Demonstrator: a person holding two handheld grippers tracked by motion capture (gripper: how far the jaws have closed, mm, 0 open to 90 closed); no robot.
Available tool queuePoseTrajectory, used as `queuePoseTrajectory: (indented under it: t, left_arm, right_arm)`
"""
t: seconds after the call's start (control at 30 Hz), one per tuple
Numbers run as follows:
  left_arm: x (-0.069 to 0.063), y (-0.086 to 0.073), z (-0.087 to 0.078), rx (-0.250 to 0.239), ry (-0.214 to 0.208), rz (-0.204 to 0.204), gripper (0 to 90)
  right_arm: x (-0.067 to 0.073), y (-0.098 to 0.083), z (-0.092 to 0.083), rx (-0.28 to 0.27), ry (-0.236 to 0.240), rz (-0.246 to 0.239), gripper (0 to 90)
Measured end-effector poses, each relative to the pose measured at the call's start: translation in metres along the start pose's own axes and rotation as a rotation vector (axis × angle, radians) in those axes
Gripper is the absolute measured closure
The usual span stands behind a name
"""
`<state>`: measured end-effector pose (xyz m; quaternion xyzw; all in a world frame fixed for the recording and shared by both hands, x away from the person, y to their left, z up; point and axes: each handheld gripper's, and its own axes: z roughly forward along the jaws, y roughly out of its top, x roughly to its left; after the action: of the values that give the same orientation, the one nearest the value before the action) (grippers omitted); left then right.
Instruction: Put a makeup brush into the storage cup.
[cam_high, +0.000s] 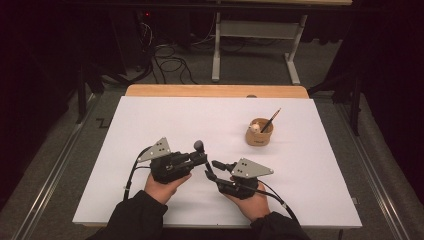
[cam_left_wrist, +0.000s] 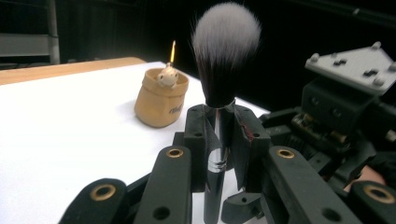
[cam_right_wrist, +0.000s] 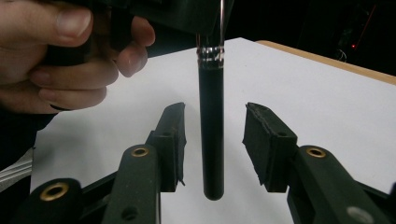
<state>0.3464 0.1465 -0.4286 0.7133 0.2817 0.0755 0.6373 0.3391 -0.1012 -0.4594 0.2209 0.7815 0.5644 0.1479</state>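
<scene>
Toward the left of the white table (cam_high: 150, 120), the left gripper (cam_high: 204, 157) is clamped on the metal ferrule of a makeup brush (cam_left_wrist: 219, 88), holding it upright above the table with its soft bristle head up. Just right of it, the right gripper (cam_right_wrist: 212, 140) has its jaws apart on either side of the brush's black handle without touching it, and farther right stands a small tan pot (cam_high: 259, 132) with a thin brush in it. Light, stiff and smooth, the brush is probably slippery, so grip the handle or ferrule, never the soft bristles.
</scene>
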Motion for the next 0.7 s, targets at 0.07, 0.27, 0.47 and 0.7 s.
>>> queuePoseTrajectory:
  t: [0.07, 0.27, 0.47, 0.7]
  left_arm:
    - [-0.002, 0.0, 0.001, 0.015, 0.01, 0.016, 77.6]
    - [-0.008, 0.0, 0.005, 0.065, 0.04, 0.063, 77.6]
    - [-0.011, 0.0, 0.008, 0.097, 0.06, 0.089, 77.6]
    - [-0.014, 0.0, 0.01, 0.118, 0.069, 0.103, 77.6]
  right_arm:
    - [0.0, 0.0, 0.0, 0.001, 0.001, 0.001, 57.6]
    - [0.003, 0.003, 0.001, -0.005, -0.012, -0.003, 57.6]
    - [0.007, 0.004, 0.003, 0.003, -0.035, -0.006, 58.6]
    - [0.008, 0.005, 0.004, 0.001, -0.038, 0.007, 63.0]
